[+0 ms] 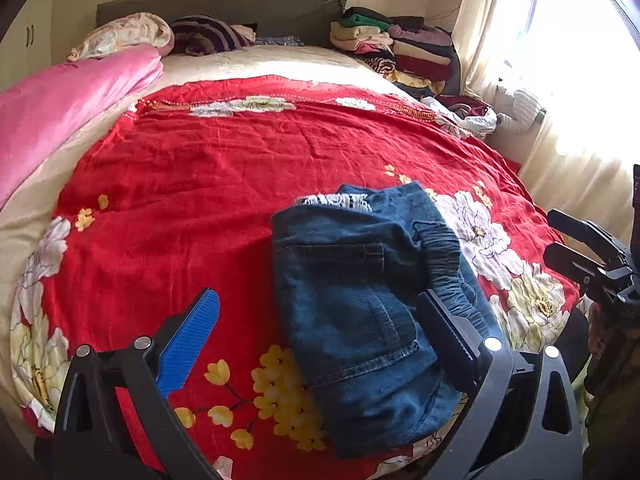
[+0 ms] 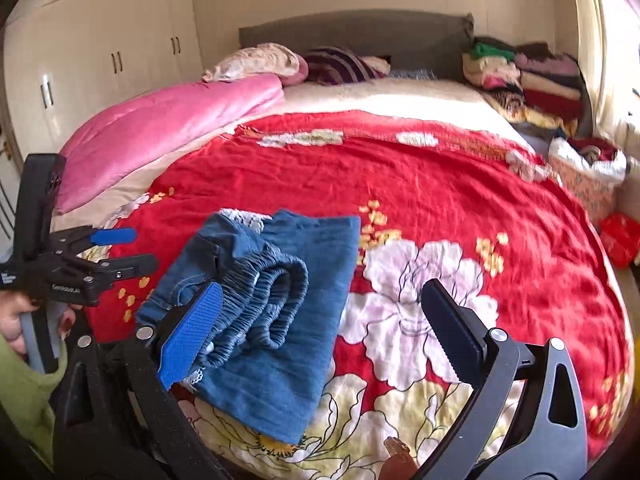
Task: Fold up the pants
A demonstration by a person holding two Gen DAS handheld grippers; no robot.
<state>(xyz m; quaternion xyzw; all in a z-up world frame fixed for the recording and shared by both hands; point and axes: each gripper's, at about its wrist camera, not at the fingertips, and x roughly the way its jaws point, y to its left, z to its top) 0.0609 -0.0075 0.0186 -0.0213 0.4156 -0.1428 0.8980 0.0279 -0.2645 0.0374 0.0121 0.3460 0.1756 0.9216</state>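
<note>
My left gripper point(image 1: 320, 312): fingers spread wide, nothing between the pads; the blue pad point(image 1: 188, 342) hangs over bare bedspread, the dark finger over the near right part of the pants. My right gripper point(image 2: 324, 320): likewise spread apart and empty, its blue pad point(image 2: 190, 334) just beside the gathered waistband, its dark finger over a white printed flower.

The pants point(image 1: 360, 308), blue denim, lie folded into a compact bundle on the red floral bedspread point(image 1: 240, 152), near the bed's foot edge. The elastic waistband point(image 2: 260, 304) sits bunched on top of the fold.

Further out: pink quilt point(image 2: 168, 128) along the left side, stack of folded clothes point(image 1: 392, 44) by the headboard point(image 1: 224, 4), curtain point(image 1: 500, 20) at right, white wardrobe point(image 2: 104, 48) behind.
</note>
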